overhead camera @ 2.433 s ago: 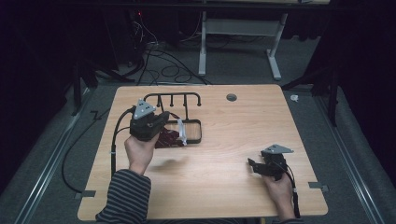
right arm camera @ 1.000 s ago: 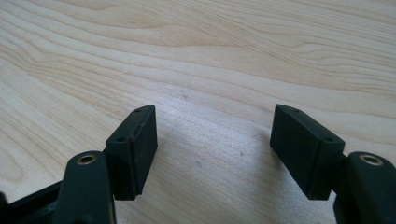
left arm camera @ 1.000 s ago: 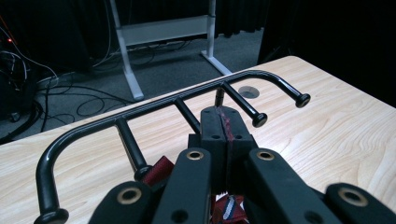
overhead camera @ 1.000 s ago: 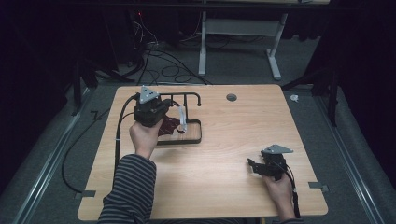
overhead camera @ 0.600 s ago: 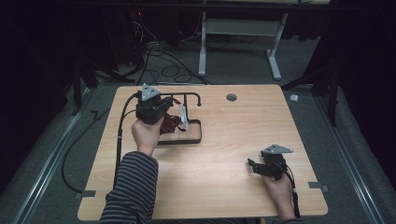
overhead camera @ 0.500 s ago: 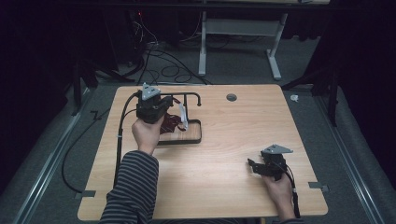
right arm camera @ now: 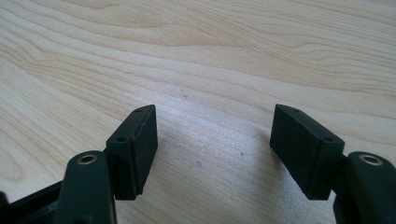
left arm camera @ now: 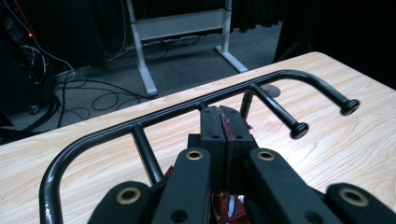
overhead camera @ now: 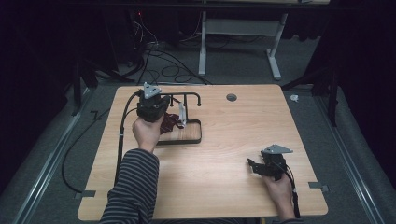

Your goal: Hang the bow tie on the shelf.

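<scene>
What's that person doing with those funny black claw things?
A person sits at a wooden table with a claw tool in each hand. The left gripper is shut on a dark red cloth, holding it up by the top bar of a black metal rack that stands on the table. The cloth isn't hung over the bar yet. The right gripper is open, holds nothing, and rests low over bare wood near the table's front right corner.

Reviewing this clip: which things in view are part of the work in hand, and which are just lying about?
In the job:
left gripper, jaws shut on the dark red cloth
black rack, just ahead of the cloth

Lying about:
right gripper, open, idle over bare table
round grommet in the tabletop
floor cables
</scene>
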Demonstrator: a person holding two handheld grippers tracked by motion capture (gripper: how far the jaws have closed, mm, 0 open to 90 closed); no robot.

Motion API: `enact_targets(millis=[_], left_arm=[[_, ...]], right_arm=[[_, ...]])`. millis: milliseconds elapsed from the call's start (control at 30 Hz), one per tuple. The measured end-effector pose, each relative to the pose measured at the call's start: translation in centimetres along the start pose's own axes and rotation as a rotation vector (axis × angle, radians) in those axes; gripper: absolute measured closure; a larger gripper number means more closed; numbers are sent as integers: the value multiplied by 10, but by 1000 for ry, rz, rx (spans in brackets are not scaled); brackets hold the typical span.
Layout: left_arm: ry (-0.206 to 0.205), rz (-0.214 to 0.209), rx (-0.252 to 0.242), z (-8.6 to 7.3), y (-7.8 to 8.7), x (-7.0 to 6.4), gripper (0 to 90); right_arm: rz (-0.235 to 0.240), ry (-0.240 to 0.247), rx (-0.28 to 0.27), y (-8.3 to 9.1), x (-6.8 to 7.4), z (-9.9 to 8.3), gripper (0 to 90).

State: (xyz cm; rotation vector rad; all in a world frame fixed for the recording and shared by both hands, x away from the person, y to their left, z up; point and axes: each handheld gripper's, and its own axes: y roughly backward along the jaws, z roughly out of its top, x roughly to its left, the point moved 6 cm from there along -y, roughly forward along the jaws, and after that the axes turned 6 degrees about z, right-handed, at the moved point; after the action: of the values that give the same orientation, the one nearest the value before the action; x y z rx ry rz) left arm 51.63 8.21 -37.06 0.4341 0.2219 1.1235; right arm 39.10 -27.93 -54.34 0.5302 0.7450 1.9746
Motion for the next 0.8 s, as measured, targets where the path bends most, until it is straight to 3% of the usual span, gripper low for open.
enact_targets(millis=[533,800], left_arm=[[3,-14,11,-1,-1,0,855],[-1,-24,9,0,4,0,790]], right_arm=[[-1,0,-1,0,0,0,335],[0,0,0,0,0,0,335]])
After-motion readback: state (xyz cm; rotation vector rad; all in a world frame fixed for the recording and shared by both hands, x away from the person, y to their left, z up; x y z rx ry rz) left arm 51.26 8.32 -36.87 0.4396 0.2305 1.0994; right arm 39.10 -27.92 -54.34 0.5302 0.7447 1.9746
